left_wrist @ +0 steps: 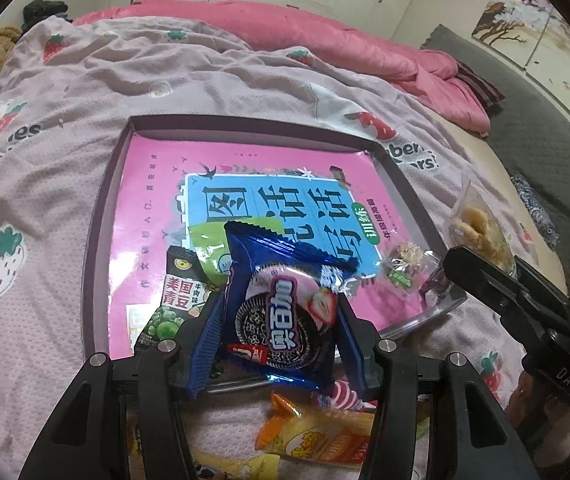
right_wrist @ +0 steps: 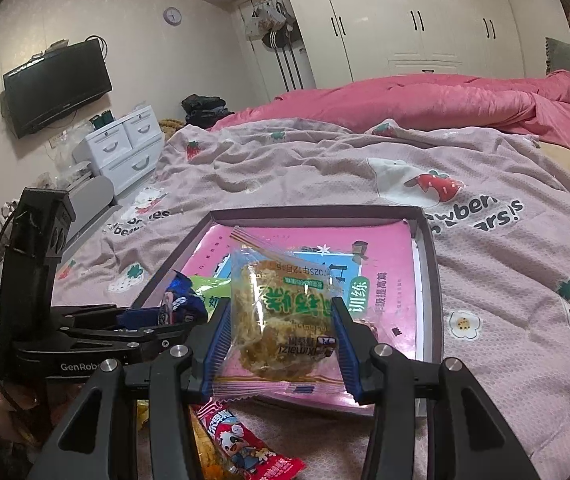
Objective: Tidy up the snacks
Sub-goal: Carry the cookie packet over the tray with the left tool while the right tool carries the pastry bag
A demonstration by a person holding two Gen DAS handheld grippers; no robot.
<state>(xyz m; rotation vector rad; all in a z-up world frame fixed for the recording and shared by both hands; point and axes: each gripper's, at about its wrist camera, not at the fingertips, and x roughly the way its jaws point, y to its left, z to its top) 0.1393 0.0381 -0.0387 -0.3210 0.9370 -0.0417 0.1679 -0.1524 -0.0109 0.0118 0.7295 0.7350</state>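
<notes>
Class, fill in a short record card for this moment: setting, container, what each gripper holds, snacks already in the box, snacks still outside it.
setting: bed with strawberry-print blanket
container: shallow box, pink book inside
left gripper: shut on blue cookie packet
right gripper: shut on clear pastry packet
in box: green pea packet, small wrapped sweet
outside box: red snack packet, yellow packet

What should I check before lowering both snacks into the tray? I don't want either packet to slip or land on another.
1. Left gripper clamped on the blue cookie packet: ok.
2. Right gripper clamped on the clear pastry packet: ok.
3. Both packets over the tray: ok.
4. Bare spot under the pastry packet: cannot tell.
5. Cookie packet clear of the green pea packet: not ok, they overlap.
6. Loose snacks left outside, like the yellow packet: not ok.
</notes>
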